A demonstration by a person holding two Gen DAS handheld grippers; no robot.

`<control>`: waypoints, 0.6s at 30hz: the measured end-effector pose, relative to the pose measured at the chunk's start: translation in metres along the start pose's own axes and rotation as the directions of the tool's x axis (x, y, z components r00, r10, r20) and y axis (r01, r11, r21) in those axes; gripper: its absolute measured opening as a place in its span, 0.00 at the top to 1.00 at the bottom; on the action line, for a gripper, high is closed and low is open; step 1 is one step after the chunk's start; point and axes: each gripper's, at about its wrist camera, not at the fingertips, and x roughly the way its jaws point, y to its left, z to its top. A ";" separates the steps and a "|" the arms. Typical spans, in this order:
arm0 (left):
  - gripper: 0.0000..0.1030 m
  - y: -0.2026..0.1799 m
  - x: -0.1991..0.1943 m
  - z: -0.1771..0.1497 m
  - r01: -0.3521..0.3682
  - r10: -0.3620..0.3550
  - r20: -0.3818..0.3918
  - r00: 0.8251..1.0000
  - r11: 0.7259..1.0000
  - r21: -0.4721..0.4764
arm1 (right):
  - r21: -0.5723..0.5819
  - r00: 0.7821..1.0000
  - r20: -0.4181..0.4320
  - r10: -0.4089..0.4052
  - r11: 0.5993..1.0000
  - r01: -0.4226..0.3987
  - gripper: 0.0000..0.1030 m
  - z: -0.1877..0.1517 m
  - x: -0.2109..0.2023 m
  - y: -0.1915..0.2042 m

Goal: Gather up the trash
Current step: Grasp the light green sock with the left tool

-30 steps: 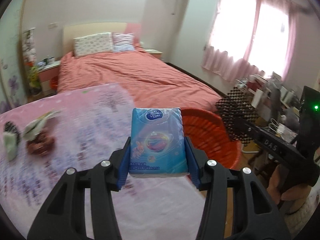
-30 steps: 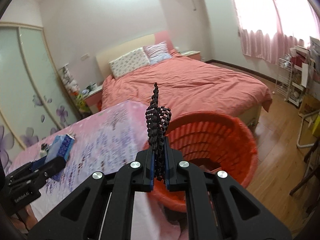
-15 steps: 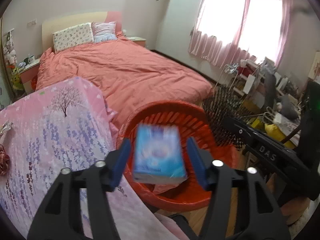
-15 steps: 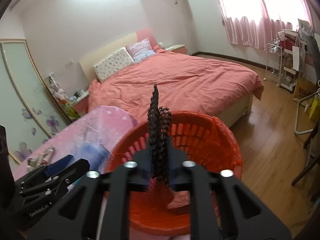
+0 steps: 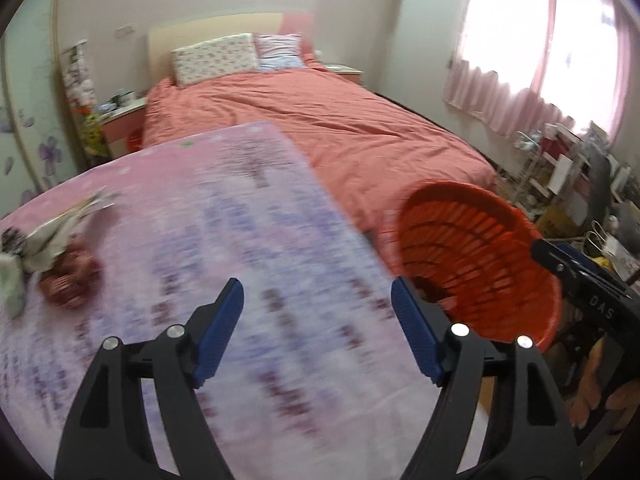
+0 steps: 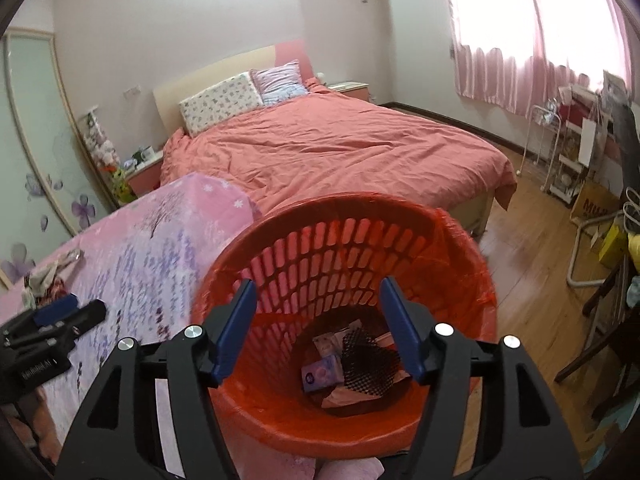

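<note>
An orange-red slatted basket [image 6: 460,240] [image 5: 532,240] stands beside the table. At its bottom lie a blue tissue pack [image 6: 322,372], a black mesh piece [image 6: 370,360] and some paper scraps. My right gripper [image 6: 318,332] hangs over the basket's mouth, its jaws opening with nothing between them. My left gripper [image 5: 318,328] is above the pink floral tablecloth [image 5: 240,208], jaws opening and empty. A crumpled wrapper [image 5: 60,232] and a dark red mesh scrap [image 5: 70,280] lie at the table's left.
A bed [image 6: 340,148] with a coral cover lies behind the table. A wire rack and clutter [image 6: 580,148] stand under the pink curtains at the right. Wooden floor [image 6: 532,248] runs past the basket. In the left wrist view a hand holds the right gripper [image 5: 592,300].
The left gripper let go of the blue tissue pack over the basket and swung back left over the table. The right gripper opened and the black mesh dropped into the basket.
</note>
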 end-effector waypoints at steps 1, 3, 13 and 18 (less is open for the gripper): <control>0.27 0.013 -0.005 -0.003 -0.016 0.016 0.002 1.000 1.000 -0.012 | -0.013 1.000 -0.007 0.006 1.000 -0.007 0.38 -0.002 0.000 0.007; 0.27 0.042 -0.017 -0.011 -0.058 0.058 0.007 0.998 0.998 -0.034 | -0.039 0.999 -0.020 0.025 0.999 -0.025 0.38 -0.006 0.000 0.023; 0.26 0.209 -0.070 -0.043 -0.313 0.323 0.001 0.946 0.917 -0.246 | -0.149 0.988 -0.092 0.125 0.979 -0.138 0.37 -0.027 0.005 0.101; 0.26 0.281 -0.071 -0.042 -0.359 0.380 -0.020 0.925 0.856 -0.373 | -0.200 0.979 -0.129 0.157 0.963 -0.181 0.37 -0.036 0.012 0.141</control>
